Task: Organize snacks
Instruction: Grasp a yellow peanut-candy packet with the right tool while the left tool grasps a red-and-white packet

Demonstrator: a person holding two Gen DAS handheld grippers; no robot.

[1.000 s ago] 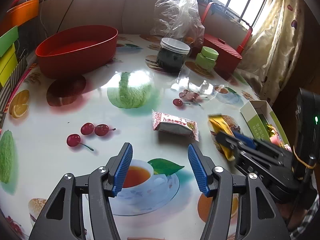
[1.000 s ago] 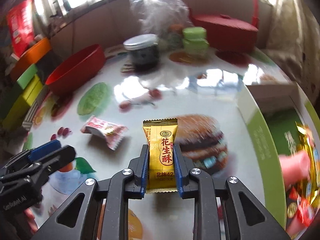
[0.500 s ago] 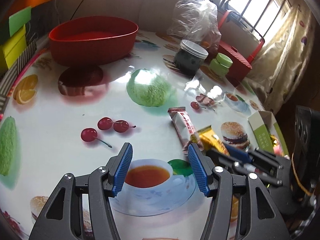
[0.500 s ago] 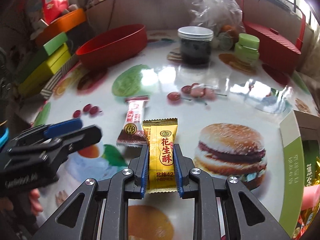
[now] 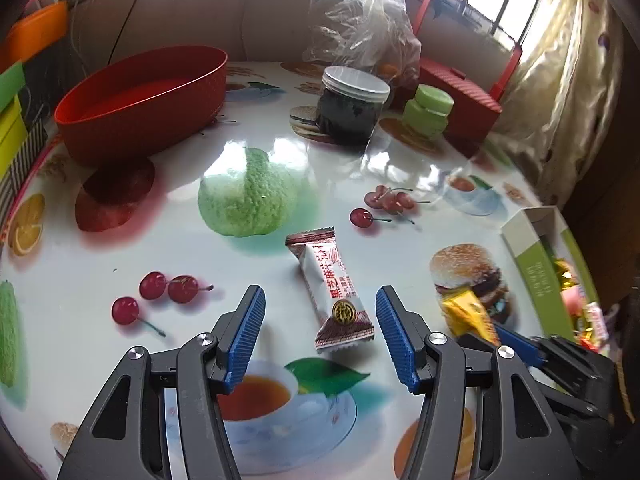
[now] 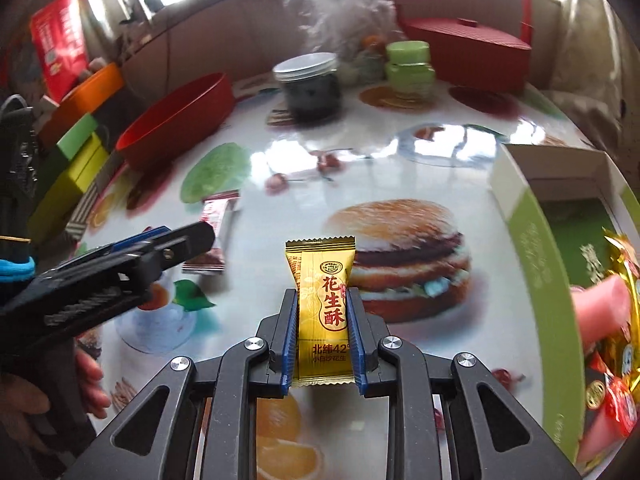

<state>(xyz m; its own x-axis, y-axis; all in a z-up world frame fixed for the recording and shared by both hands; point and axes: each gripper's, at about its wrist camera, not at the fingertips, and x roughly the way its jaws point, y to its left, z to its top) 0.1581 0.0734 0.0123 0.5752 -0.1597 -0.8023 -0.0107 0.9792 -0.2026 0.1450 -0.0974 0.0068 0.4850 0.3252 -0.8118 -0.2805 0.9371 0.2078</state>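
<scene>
A: Where does everything sit on the table point(image 5: 100, 248)?

B: The green box point(image 6: 532, 248) of sweets is at its right edge; the red bowl point(image 5: 140, 100) is far left.

A: And the tongs?

B: The right gripper point(image 6: 322, 336) is clamped on the yellow bar point(image 6: 322, 300), above the burger print. The left gripper point(image 5: 320, 332) gapes wide, the white bar point(image 5: 332, 288) lying flat between its fingers.

A: Best approach?

B: I'd lower the left one squarely and close across the bar's width, while the right carries its bar over the box wall before letting go.
</scene>
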